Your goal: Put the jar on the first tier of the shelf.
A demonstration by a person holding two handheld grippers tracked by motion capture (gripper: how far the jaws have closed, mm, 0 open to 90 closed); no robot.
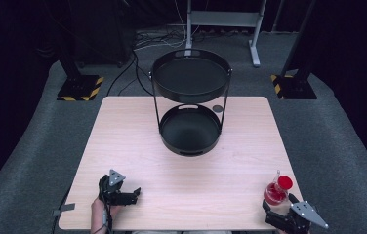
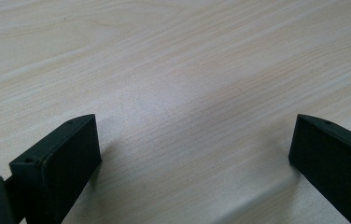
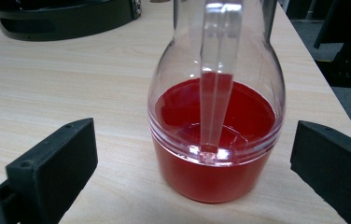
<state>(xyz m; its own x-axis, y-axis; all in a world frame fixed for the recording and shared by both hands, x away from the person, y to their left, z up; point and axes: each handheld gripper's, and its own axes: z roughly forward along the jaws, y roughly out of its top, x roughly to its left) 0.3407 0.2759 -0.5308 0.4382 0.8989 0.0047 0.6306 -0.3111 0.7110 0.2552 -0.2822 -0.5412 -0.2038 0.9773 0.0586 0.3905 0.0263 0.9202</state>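
Both our tongs, left [image 2: 194,154] and right [image 3: 194,163], gape empty; nudging the jug [image 3: 215,121] beside the bench [image 1: 181,180] edge risks spilling.

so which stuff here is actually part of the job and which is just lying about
Likely in play:
- pitcher of red liquid, between the open right gripper's jaws
- black two-tier tray stand
- left gripper, open over bare table

Just around:
- small dark disc by the stand
- floor cables
- metal frame

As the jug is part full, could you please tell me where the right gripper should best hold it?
Probably the jug at its wide round belly, coming level from the near side, where the right gripper already faces it, jaws open either side. The handle faces the gripper, so centre on it.
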